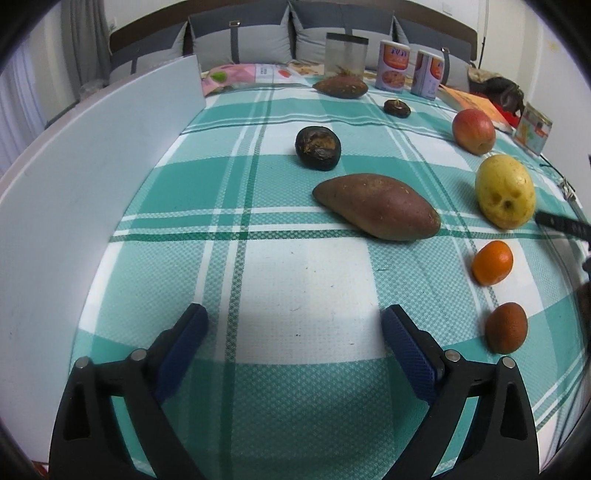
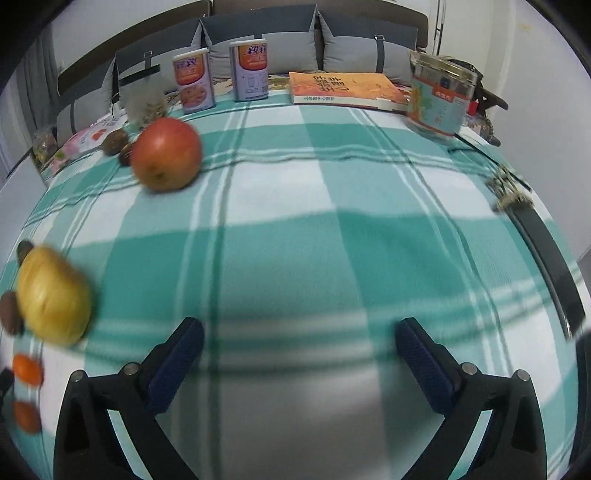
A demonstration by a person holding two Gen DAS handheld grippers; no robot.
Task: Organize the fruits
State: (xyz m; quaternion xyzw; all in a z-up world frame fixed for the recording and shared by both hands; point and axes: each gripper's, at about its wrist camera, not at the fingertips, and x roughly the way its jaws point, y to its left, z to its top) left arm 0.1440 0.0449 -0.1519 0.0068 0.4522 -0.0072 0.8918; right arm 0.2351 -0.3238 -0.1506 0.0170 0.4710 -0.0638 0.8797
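Left claw (image 1: 293, 334) spread, tilted down — cloth (image 1: 295, 266) | right claw (image 2: 299, 349) likewise

Behind your desk with its teal-and-white checked cloth (image 1: 280, 266) you have a dark-framed sofa (image 1: 436, 22) lined with grey cushions (image 1: 236, 44), pale walls (image 2: 517, 55) on both sides, a grey curtain (image 1: 85, 40) at far left, and even indoor light.

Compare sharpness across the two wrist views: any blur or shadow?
Left wrist view: sharp, sweet potato crisp, fisheye bends the tablecloth lines. Right wrist view: motion-smeared, apple and yellow fruit soft, broad shadow across the cloth.
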